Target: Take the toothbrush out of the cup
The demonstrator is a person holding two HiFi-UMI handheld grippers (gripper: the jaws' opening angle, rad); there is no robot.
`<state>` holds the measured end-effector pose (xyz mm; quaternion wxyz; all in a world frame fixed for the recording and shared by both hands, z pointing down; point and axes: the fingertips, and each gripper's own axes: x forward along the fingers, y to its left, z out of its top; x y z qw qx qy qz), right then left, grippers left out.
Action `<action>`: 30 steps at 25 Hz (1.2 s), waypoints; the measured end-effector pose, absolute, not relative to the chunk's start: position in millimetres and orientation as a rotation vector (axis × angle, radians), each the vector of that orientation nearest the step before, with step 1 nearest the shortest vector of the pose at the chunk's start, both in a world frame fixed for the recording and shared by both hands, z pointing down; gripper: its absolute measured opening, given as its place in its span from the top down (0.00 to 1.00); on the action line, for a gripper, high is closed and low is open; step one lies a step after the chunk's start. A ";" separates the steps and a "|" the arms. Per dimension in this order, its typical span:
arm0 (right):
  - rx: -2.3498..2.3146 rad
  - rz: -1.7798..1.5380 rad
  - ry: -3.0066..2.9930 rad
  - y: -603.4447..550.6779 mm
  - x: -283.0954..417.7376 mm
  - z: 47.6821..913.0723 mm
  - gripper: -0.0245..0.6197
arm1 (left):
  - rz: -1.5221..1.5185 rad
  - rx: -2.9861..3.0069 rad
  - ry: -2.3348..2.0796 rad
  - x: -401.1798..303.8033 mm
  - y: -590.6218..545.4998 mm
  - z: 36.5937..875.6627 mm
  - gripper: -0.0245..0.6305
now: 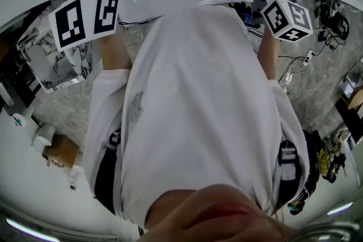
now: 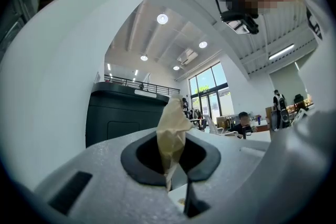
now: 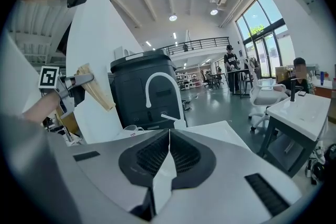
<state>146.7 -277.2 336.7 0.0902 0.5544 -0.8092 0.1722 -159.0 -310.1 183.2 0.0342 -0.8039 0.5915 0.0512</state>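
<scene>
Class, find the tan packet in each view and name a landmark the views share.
Head view: not in it.
Left gripper view: centre, tan packet pinched in the jaws.
Right gripper view: left side, tan packet in the left gripper.
Shared: dark cabinet in both gripper views.

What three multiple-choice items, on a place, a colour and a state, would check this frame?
1. Where is the tan stick? A in the left gripper; B in a cup; C on the floor.
2. The person's shirt is: A red; B white; C black.
3. The right gripper is: A wide open; B shut on a cup; C shut, empty.
A: its jaws pinch the stick. B: the head view shows white cloth. C: its pads meet with nothing between.
</scene>
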 end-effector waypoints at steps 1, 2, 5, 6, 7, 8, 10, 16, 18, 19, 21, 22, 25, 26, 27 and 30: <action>1.654 0.506 -2.403 -277.1 148.5 335.2 0.94 | 0.164 -2.472 1.823 -160.3 -306.1 181.7 0.90; 1.658 0.499 -2.399 -276.6 150.8 333.7 0.94 | 0.173 -2.474 1.825 -160.7 -302.3 180.6 0.90; 1.673 0.475 -2.386 -274.3 157.8 330.4 0.94 | 0.190 -2.490 1.816 -157.8 -292.1 181.0 0.90; 1.679 0.469 -2.381 -273.1 159.6 329.8 0.94 | 0.190 -2.497 1.812 -156.5 -288.8 182.5 0.90; 1.685 0.465 -2.377 -272.2 160.9 329.3 0.94 | 0.190 -2.505 1.810 -155.6 -285.7 184.3 0.90; 1.689 0.462 -2.375 -271.6 161.7 328.9 0.94 | 0.190 -2.513 1.810 -155.2 -282.7 186.3 0.90; 1.693 0.458 -2.374 -270.7 162.8 328.5 0.94 | 0.188 -2.527 1.815 -154.6 -277.1 190.9 0.90; 1.716 0.455 -2.378 -264.3 170.9 327.0 0.94 | 0.184 -2.579 1.799 -143.4 -263.9 199.4 0.90; 1.725 0.458 -2.375 -261.8 174.7 326.9 0.94 | 0.185 -2.592 1.793 -139.5 -260.2 200.7 0.90; 1.730 0.458 -2.372 -260.4 176.2 326.6 0.94 | 0.185 -2.598 1.789 -138.1 -258.4 201.1 0.90; 1.742 0.455 -2.368 -258.4 176.6 325.0 0.94 | 0.187 -2.608 1.784 -138.6 -255.1 201.6 0.90; 1.746 0.452 -2.367 -257.9 175.7 323.9 0.94 | 0.187 -2.611 1.783 -140.0 -253.5 201.9 0.90; 1.747 0.452 -2.370 -256.0 173.2 320.9 0.94 | 0.185 -2.618 1.793 -142.7 -246.7 203.5 0.90; 1.745 0.454 -2.370 -255.0 173.0 320.7 0.94 | 0.185 -2.622 1.798 -142.5 -244.3 204.9 0.90; 1.742 0.456 -2.369 -254.1 173.1 320.8 0.94 | 0.183 -2.628 1.801 -141.8 -242.2 206.9 0.90; 1.741 0.458 -2.370 -251.8 175.0 321.8 0.94 | 0.176 -2.647 1.800 -136.5 -237.1 213.8 0.90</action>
